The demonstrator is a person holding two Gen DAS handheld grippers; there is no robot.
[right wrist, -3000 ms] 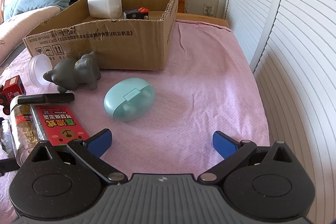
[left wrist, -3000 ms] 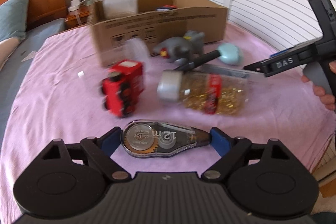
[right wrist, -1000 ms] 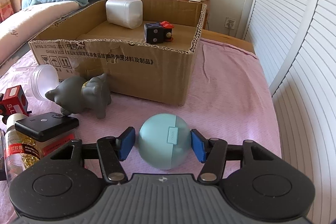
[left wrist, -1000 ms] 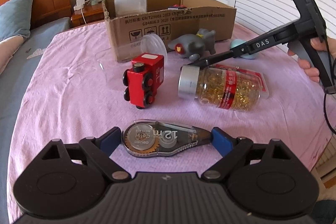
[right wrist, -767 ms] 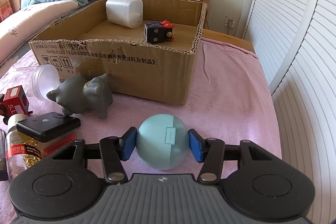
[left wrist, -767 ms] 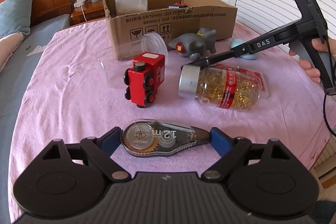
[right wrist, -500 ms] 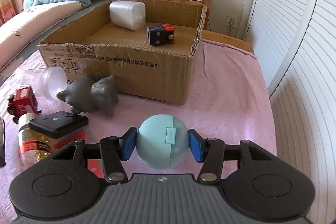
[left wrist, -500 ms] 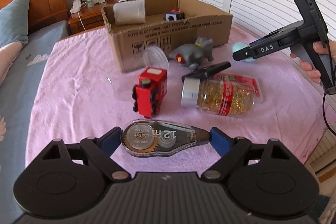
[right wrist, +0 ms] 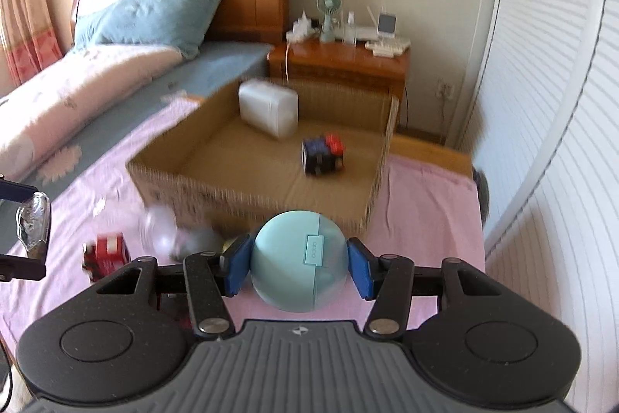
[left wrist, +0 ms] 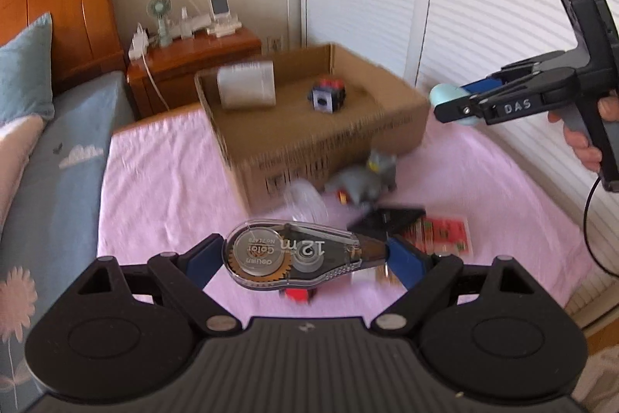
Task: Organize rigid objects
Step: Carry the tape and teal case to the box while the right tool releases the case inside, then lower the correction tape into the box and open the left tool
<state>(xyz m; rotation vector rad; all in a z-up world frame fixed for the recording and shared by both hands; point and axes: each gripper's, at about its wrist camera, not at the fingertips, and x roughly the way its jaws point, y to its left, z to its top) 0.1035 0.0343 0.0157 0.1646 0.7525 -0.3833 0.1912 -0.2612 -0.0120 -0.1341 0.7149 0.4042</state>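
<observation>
My left gripper [left wrist: 305,258] is shut on a clear correction-tape dispenser [left wrist: 294,254], held high above the pink bedspread. My right gripper [right wrist: 298,269] is shut on a round mint-green case [right wrist: 298,260], raised near the front edge of the open cardboard box [right wrist: 247,196]. The right gripper with the case [left wrist: 448,99] also shows in the left wrist view, beside the box's right corner. Inside the box lie a white container [right wrist: 269,113] and a small dark toy block [right wrist: 323,155].
On the bedspread in front of the box lie a grey toy animal [left wrist: 363,180], a clear plastic cup [left wrist: 305,200], a red toy train [right wrist: 106,250], a black flat device [left wrist: 390,219] and a red-labelled jar [left wrist: 441,235]. A wooden nightstand [right wrist: 340,60] stands behind the box.
Both grippers have risen well above the bed with their objects and moved toward the box. The right gripper closed on the mint-green case earlier and has lifted it off the bedspread.
</observation>
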